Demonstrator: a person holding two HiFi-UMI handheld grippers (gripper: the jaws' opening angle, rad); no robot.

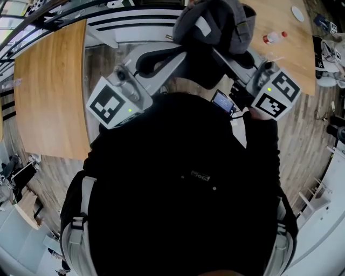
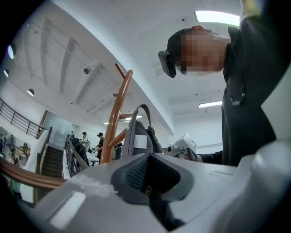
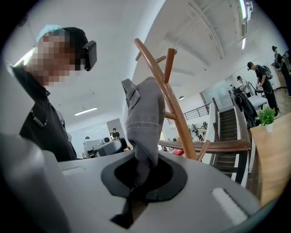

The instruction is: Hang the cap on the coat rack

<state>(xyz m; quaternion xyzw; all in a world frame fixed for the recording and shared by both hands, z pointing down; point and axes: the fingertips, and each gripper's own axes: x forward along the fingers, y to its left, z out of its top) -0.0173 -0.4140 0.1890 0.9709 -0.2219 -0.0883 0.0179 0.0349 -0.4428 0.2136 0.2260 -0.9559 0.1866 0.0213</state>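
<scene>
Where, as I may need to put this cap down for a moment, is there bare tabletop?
The left wooden table is bare over all its visible top. The right table is free at its near end; a bottle and a white disc crowd its far end, right of the held cap.

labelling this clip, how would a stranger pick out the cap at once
Start at the tall wooden coat rack with its angled pegs. Next to it, the cap is the limp grey cloth pinched by the left gripper and right gripper together. Nothing else nearby is soft grey fabric with a white inner label.
</scene>
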